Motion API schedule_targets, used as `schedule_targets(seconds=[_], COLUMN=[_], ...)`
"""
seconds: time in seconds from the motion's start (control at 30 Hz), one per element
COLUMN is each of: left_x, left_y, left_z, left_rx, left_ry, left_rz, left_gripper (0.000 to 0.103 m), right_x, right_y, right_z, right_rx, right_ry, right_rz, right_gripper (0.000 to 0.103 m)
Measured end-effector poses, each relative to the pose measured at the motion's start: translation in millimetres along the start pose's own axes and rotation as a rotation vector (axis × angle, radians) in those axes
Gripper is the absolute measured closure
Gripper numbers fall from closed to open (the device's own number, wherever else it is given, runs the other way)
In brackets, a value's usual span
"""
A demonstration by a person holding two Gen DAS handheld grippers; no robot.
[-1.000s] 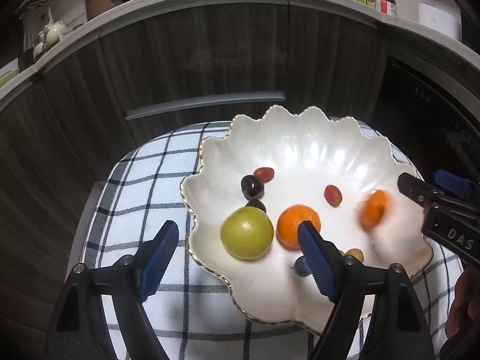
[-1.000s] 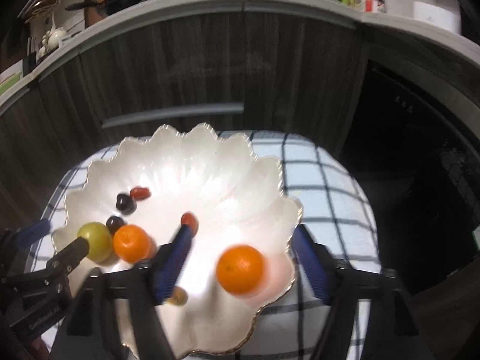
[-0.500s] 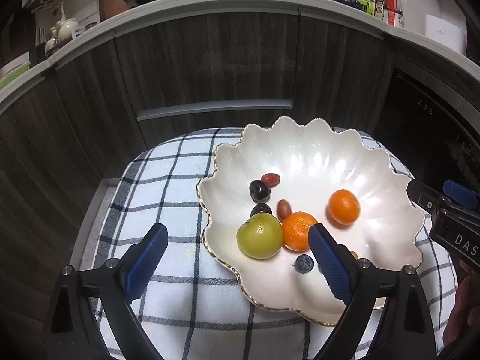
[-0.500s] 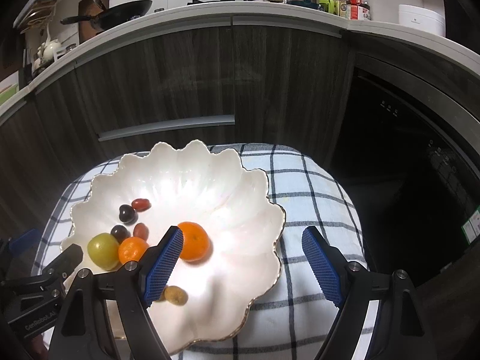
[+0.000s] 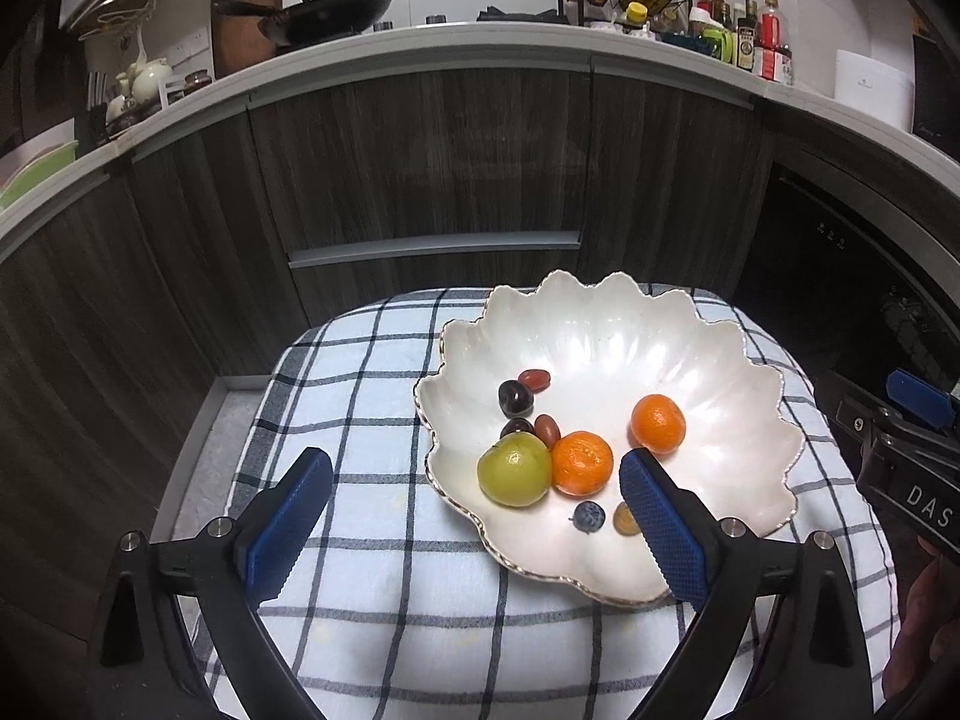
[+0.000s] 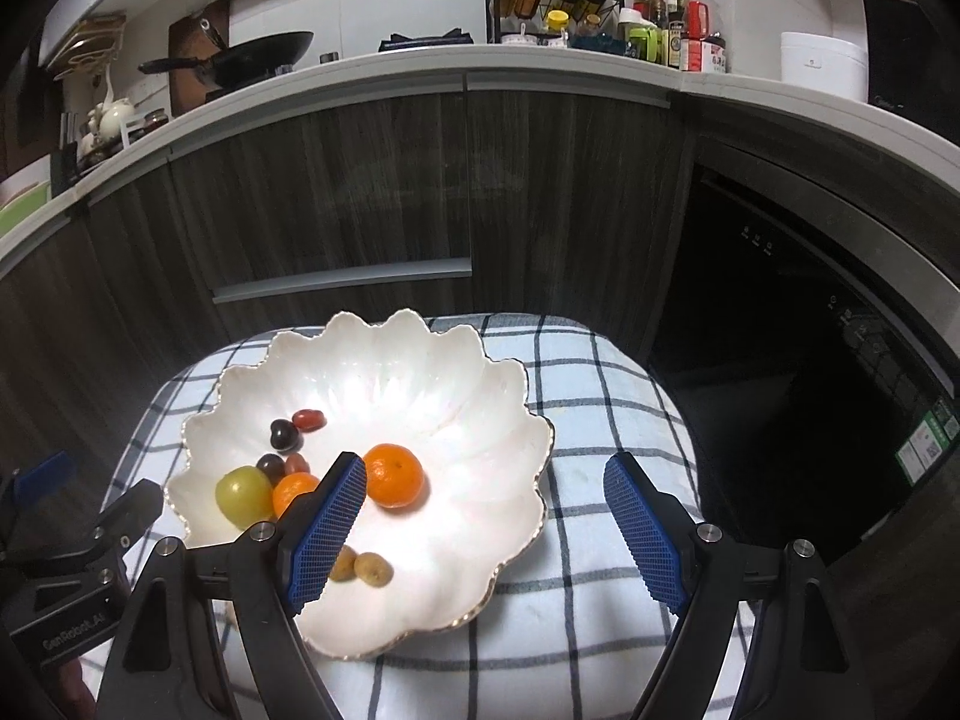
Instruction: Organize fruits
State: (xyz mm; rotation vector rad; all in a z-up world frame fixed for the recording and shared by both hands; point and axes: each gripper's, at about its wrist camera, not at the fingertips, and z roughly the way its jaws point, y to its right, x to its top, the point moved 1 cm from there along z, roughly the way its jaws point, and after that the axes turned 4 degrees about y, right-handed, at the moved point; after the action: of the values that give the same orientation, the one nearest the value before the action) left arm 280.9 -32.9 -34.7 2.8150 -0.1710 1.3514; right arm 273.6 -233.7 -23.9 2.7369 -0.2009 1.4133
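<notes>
A white scalloped bowl (image 5: 630,330) (image 6: 420,360) sits on a checked cloth. It holds two oranges (image 5: 657,423) (image 5: 582,462), a green fruit (image 5: 514,469), dark cherries (image 5: 516,397), red grape tomatoes (image 5: 534,379), a blueberry (image 5: 588,516) and small yellow-brown fruits (image 6: 372,569). My left gripper (image 5: 474,531) is open and empty, above the bowl's near-left rim. My right gripper (image 6: 483,534) is open and empty, above the bowl's near-right rim, with one orange (image 6: 393,475) by its left finger.
The checked cloth (image 5: 372,420) covers a small raised surface with drops at its edges. Dark wood cabinets (image 5: 420,168) stand behind it. A dark appliance front (image 6: 810,330) is at the right. The counter above carries a wok (image 5: 324,15) and bottles (image 5: 750,39).
The orange has left my right gripper, rolled into the bowl and come to rest beside the other fruit. Both grippers have pulled back and up from the bowl.
</notes>
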Motion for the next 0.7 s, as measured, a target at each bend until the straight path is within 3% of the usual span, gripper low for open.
schedule_targets(seconds=[0.4, 0.7], left_x=[-14.2, -42.3], left_y=[2.0, 1.8], left_z=[-40.2, -64.5], left_rx=[0.012, 0.012], left_ry=[0.038, 0.014], left_rz=[0.020, 0.015], left_gripper=[0.002, 0.002], right_x=[-15.7, -39.3], right_y=[3.1, 7.3], right_z=[-40.2, -65.9], right_rx=[-0.003, -0.020], right_ry=[0.023, 0.021], right_rz=[-0.001, -0.001], right_gripper=[0.021, 0.021])
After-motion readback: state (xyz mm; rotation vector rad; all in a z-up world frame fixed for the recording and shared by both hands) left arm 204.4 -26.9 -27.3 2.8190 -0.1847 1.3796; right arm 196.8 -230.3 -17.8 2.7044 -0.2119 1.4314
